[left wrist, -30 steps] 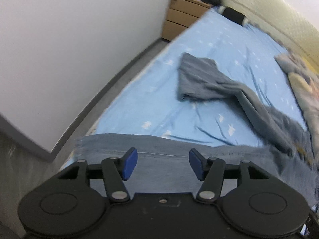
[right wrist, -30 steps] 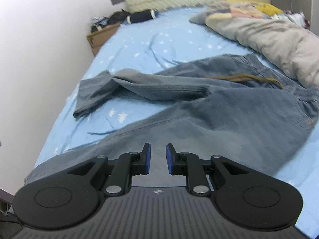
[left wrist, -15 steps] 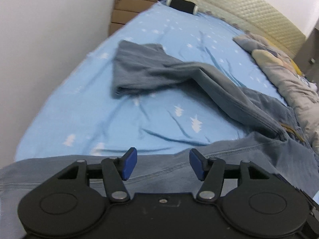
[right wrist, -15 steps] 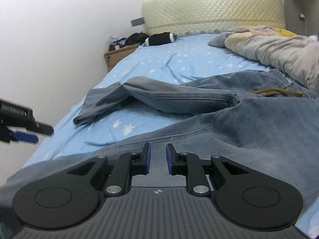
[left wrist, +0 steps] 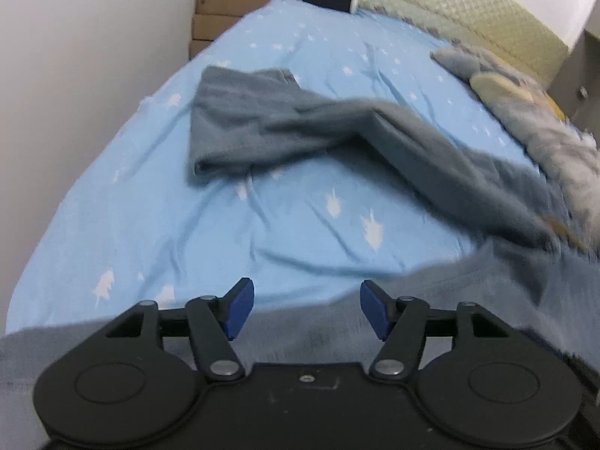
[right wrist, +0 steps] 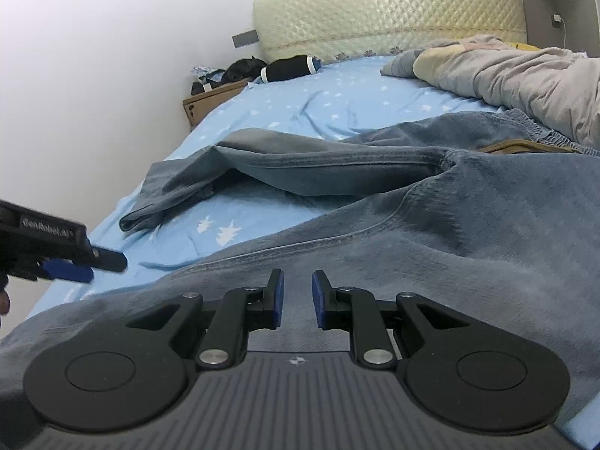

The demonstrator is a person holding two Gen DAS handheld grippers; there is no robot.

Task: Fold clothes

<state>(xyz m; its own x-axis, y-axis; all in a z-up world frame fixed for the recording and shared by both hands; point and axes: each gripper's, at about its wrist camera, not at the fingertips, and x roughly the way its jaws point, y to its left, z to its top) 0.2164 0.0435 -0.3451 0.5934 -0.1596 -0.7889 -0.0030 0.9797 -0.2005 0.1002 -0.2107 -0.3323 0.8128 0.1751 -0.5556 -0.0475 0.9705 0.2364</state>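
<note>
The left gripper (left wrist: 306, 309) has its blue-padded jaws spread and opening wider, nothing between them, poised just above the near leg of the blue-grey denim jeans (right wrist: 431, 232) at that leg's far edge; the right gripper (right wrist: 297, 299) has its jaws a narrow gap apart, with denim visible beneath the gap, and I cannot tell whether any cloth is caught. The jeans lie unfolded across the light blue star-printed bedsheet (left wrist: 157, 202), the near leg running under both grippers and the far leg reaching away to the left, its cuff twisted over itself. The likely risk, as I judge it, is that the left jaws close on only the top layer at the edge, or snag the sheet along with it, since the pads hover right where denim meets sheet; the twisted far leg would also fold in its creases if not straightened. The right wrist view shows the elastic waistband and a brown strip (right wrist: 525, 147) at the far right, next to the rumpled grey quilt (right wrist: 525, 75), plus the left gripper seen from the side; the left wrist view is blurred there but shows the far cuff's open end more fully, and a wooden bedside drawer unit (left wrist: 221, 11) beyond
</note>
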